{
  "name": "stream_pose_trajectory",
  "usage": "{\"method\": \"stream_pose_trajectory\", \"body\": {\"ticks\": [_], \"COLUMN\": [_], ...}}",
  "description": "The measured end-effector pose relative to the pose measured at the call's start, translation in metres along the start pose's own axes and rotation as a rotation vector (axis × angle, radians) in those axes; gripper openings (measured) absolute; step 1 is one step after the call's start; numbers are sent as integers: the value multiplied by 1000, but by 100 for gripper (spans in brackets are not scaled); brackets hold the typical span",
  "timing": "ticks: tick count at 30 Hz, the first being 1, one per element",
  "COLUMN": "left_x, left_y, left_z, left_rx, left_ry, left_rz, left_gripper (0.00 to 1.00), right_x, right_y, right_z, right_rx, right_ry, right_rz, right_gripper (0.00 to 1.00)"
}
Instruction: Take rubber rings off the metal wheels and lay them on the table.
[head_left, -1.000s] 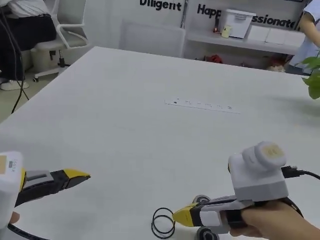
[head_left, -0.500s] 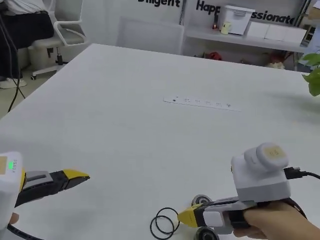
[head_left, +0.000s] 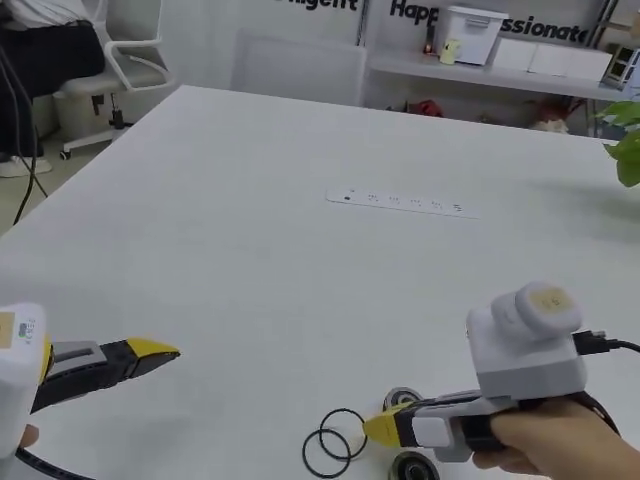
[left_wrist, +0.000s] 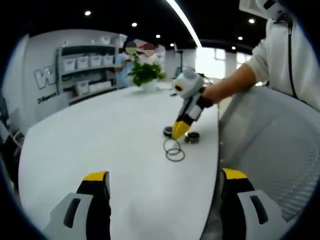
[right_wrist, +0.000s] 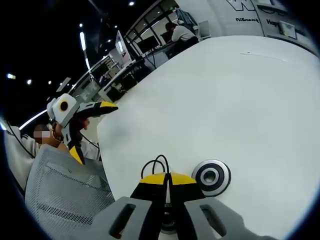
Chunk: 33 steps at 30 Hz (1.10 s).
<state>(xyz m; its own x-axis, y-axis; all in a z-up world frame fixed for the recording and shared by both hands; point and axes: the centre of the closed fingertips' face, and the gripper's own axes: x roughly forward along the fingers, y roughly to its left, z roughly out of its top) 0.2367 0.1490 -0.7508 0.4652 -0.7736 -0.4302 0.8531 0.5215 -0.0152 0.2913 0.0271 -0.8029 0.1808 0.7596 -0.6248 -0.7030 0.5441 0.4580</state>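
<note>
Right gripper view: right tool with jaws pressed together, tips meeting, nothing visibly pinched between them. Just ahead of the tips, touching or nearly so, two rings, overlapped and flat on the bench. Just off the tips to one side, a wheel, lying flat. Close under the tool's body, on its other side, a second wheel. Cannot tell at this size whether either wheel wears a ring. Well apart from all this, facing the right tool across bare bench, left tool, jaws wide apart and empty.

Judged from the layout: two rings off and laid down, so probably the gap between one ring delivered and the next wheel taken up. Next move calls for backing the tips clear of the loops without dragging them, opening the jaws, then turning to a wheel with rubber left on its rim. Likely needs the left tool brought in close for pinning that wheel during the peel. Small loose wheels, apt to skid under a sideways push.
</note>
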Motion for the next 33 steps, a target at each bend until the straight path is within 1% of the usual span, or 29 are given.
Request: {"method": "stream_pose_trajectory", "body": {"ticks": [10,17,21,27,33], "left_x": [1,-1,0,0,-1], "left_y": [-1,1,0,0,2], "left_z": [1,3,2,3,4], "left_rx": [9,13,15,17,18], "left_ry": [5,6,9,10,9], "left_rz": [-6,-2,-3,-5,-1], "left_gripper": [93,93,93,93,93], "right_x": [-5,-6,-8,-8,-11], "right_y": [-2,-4,-3,-6,-5], "right_z": [5,5,8,7,12], "right_rx": [-11,-25,-28,-40,-47], "right_ry": [-23,-21,-30,-19,-30], "right_rz": [-9,-17,-17,-27,-26], "right_gripper": [0,1,2,4,4]}}
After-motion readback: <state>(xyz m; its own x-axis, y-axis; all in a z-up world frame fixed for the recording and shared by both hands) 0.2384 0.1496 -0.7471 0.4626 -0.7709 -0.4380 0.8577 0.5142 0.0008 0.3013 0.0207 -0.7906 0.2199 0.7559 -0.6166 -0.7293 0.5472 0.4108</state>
